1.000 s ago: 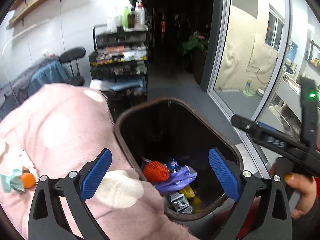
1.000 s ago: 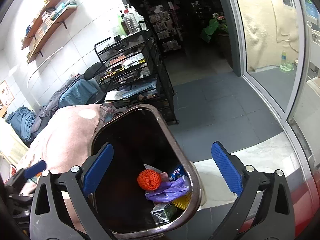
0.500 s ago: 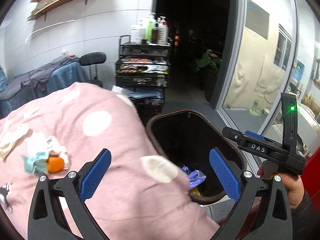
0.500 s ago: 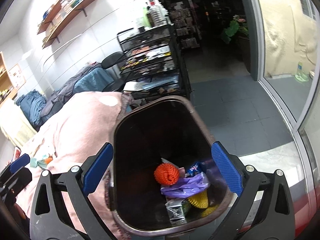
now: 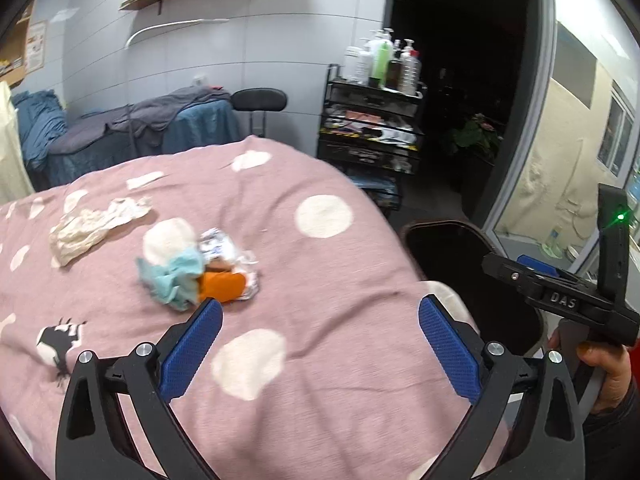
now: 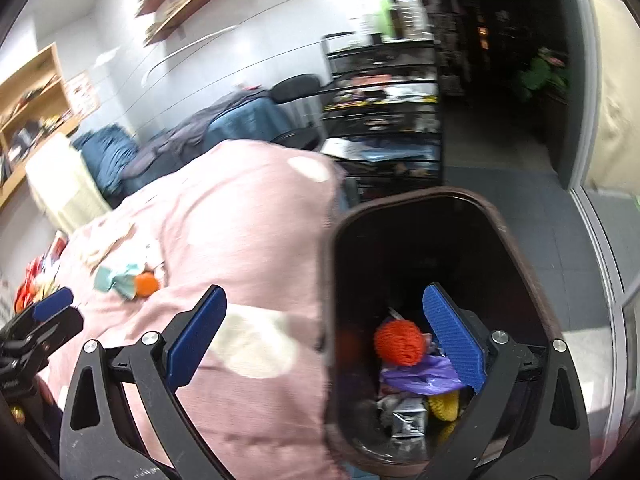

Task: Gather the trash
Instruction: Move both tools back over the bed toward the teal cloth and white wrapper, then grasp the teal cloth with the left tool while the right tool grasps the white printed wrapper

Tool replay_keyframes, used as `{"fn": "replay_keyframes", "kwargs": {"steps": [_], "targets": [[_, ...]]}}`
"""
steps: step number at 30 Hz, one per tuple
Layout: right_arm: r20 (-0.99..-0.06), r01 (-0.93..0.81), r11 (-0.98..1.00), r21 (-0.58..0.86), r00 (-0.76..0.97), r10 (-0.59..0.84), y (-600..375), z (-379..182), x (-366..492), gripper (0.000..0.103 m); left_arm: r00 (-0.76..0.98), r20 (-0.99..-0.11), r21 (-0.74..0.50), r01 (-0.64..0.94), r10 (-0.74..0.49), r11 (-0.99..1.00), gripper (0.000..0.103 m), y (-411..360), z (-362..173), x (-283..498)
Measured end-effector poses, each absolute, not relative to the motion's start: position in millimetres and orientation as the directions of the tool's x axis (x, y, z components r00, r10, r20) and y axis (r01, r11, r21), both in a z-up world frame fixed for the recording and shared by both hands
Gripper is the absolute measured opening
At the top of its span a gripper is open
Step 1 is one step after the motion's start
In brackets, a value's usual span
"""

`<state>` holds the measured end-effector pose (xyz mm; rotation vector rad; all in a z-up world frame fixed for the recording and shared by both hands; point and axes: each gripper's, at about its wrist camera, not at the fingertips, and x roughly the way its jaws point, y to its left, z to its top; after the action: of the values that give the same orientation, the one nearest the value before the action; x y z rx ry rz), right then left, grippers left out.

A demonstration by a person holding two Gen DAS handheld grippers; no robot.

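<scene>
Pink blanket (image 5: 320,272) with pale dots covers the bed, and the trash still to be collected lies on it in a small heap: a teal tissue (image 5: 172,276), an orange piece (image 5: 222,286) touching it, and a crinkled silver wrapper (image 5: 228,248) just behind. A crumpled cream paper (image 5: 90,228) rests apart from the heap, farther up the bed. The left claw (image 5: 320,348) hangs over the blanket with its blue pads spread wide and nothing between them; its left pad sits just below the orange piece without touching it.

Beside the bed's edge stands a dark bin (image 6: 516,240) with a brown rim. The right claw (image 6: 324,340) is also wide and empty, one pad over the blanket and the other over the bin's mouth. Inside the bin lie an orange net ball (image 6: 398,344), a purple bag (image 6: 420,376), something yellow (image 6: 444,406) and a silver carton (image 6: 408,420), all piled together at the near end. From the left wrist view the right claw's body shows at the far right, gripped by a hand (image 5: 604,372), above the bin.

A black cart (image 5: 372,128) with bottles on top stands behind the bed.
</scene>
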<state>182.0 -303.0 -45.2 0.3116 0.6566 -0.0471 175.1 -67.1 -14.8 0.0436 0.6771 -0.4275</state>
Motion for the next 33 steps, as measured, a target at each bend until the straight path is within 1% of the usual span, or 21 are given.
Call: {"fn": "replay_keyframes", "kwargs": {"steps": [5, 10, 15, 20, 24, 25, 29, 33], "targets": [[-0.616, 0.038, 0.97, 0.239, 0.778, 0.121, -265.0, -39.1, 199.1, 0.097, 0.708, -0.634, -0.106, 0.317, -0.31, 0.942, 0.097, -26.4, -19.3, 181.4], [-0.647, -0.092, 0.978, 0.189, 0.738, 0.194, -218.3, -37.6, 220.4, 0.097, 0.707, -0.662, -0.11, 0.235, -0.247, 0.966, 0.097, 15.3, -27.6, 190.7], [-0.679, -0.176, 0.974, 0.145, 0.698, 0.228, -182.2, -38.3, 241.7, 0.097, 0.687, -0.689, -0.14, 0.185, -0.23, 0.973, 0.097, 46.4, -36.0, 199.6], [-0.717, -0.241, 0.965, 0.103, 0.655, 0.24, -149.4, -40.7, 265.9, 0.097, 0.662, -0.713, -0.148, 0.179, -0.23, 0.973, 0.096, 57.7, -42.6, 210.2], [-0.746, -0.301, 0.952, 0.059, 0.62, 0.242, -122.0, -45.0, 285.4, 0.097, 0.642, -0.722, -0.174, 0.193, -0.259, 0.966, 0.091, 59.3, -45.7, 224.2], [-0.751, -0.302, 0.952, 0.051, 0.617, 0.235, -118.2, -46.0, 288.9, 0.097, 0.633, -0.727, -0.184, 0.198, -0.268, 0.963, 0.089, 58.1, -46.8, 228.9], [-0.764, -0.298, 0.953, 0.055, 0.602, 0.233, -112.5, -48.1, 301.1, 0.097, 0.605, -0.745, -0.192, 0.207, -0.28, 0.959, 0.086, 49.0, -51.7, 251.2], [-0.77, -0.282, 0.958, 0.049, 0.6, 0.216, -110.5, -49.2, 308.3, 0.096, 0.57, -0.771, -0.189, 0.22, -0.283, 0.957, 0.08, 37.0, -57.5, 278.0]]}}
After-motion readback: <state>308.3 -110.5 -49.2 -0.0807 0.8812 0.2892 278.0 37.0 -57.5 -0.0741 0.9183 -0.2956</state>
